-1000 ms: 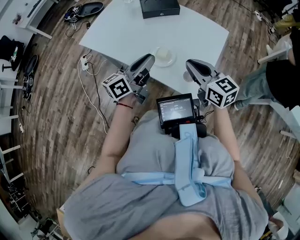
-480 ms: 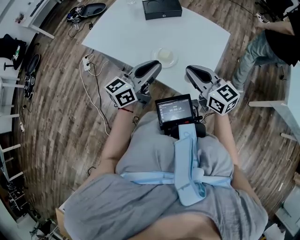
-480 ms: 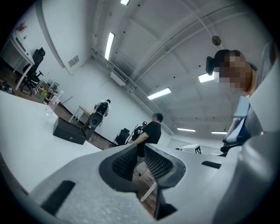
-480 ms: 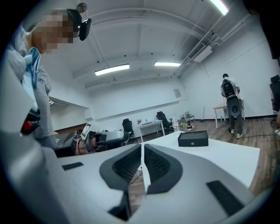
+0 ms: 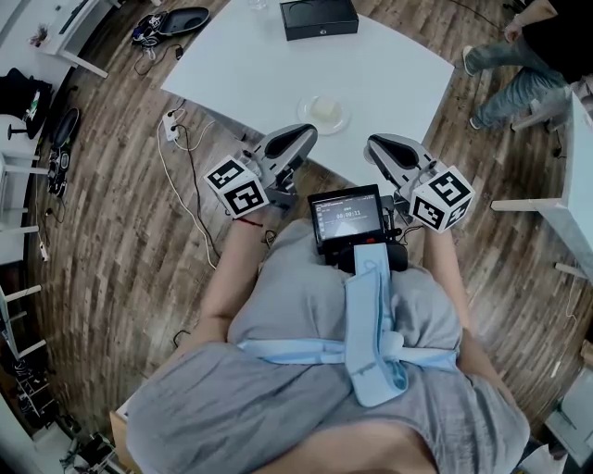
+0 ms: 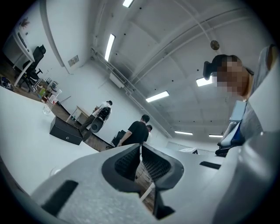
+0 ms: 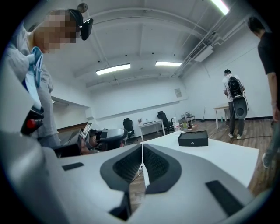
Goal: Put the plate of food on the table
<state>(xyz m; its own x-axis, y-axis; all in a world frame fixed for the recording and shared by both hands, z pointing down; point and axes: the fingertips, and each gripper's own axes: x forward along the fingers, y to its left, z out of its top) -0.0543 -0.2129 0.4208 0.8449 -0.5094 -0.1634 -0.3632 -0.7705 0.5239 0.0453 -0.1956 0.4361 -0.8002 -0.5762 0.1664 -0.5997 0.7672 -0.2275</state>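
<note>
The plate of food (image 5: 324, 113) sits flat on the white worktop (image 5: 259, 65), close to the edge nearest me, with the black box (image 5: 318, 16) well apart from it at the far side. Over the last second I have drawn my left tongs (image 5: 298, 137) back from the plate. Its tip was just beside the rim, and now it hangs by the worktop's near edge with a clear gap between. My right tongs (image 5: 380, 146) has hardly shifted and hovers by that same edge, to the right of the plate. Both pairs are closed on nothing: in each gripper view the ribbed pads meet along a thin seam, with only floor and room beyond. The plate itself has not moved in that time, so I judge the placing done and the tongs simply retreating. A bystander (image 5: 519, 65) has walked in at the far right, well clear.
</note>
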